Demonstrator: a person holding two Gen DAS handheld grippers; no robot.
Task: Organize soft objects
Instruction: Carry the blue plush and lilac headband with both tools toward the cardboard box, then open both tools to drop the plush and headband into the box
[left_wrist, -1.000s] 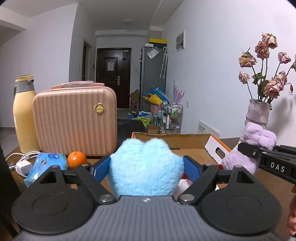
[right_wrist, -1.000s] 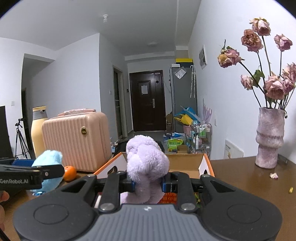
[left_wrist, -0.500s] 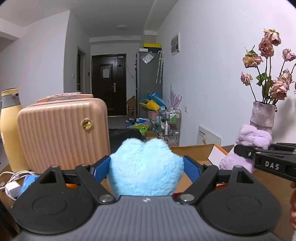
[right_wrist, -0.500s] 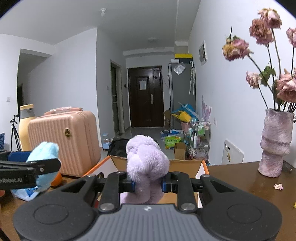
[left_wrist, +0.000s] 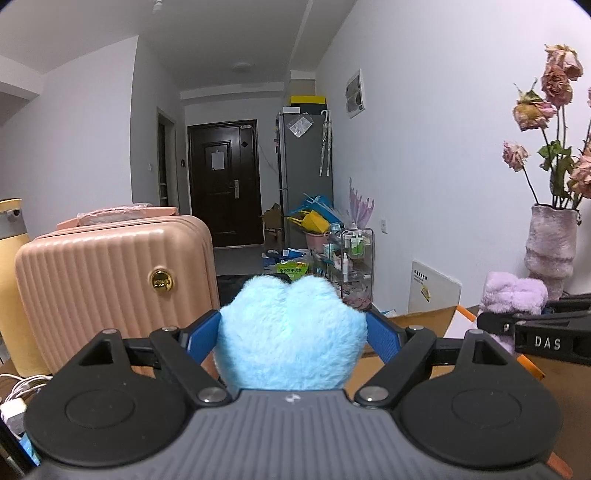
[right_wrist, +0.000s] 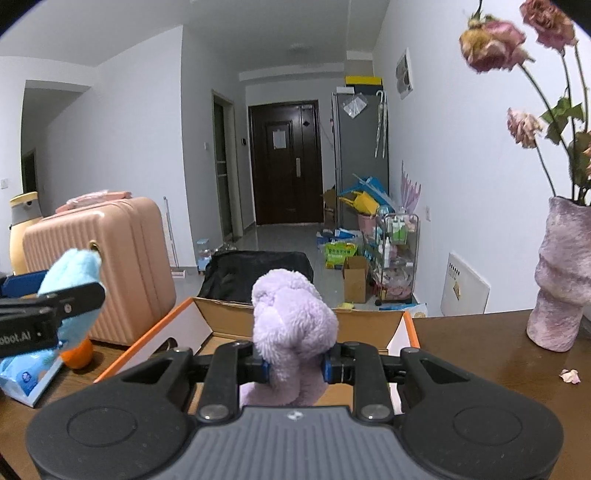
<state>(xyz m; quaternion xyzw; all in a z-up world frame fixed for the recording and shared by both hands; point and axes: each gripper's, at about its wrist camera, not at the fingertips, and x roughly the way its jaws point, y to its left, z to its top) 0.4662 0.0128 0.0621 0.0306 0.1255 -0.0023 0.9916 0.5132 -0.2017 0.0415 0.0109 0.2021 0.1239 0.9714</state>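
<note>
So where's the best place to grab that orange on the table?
Take the orange across its round middle, coming from above: the blue pack and pink suitcase crowd its sides, and the left tongs overhang it.

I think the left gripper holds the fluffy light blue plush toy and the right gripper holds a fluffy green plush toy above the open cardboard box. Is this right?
Not quite: the toy in the right gripper is a fluffy lilac plush toy, not green, as the right wrist view shows. The left gripper does hold the fluffy light blue plush toy, and the open cardboard box lies below.
</note>
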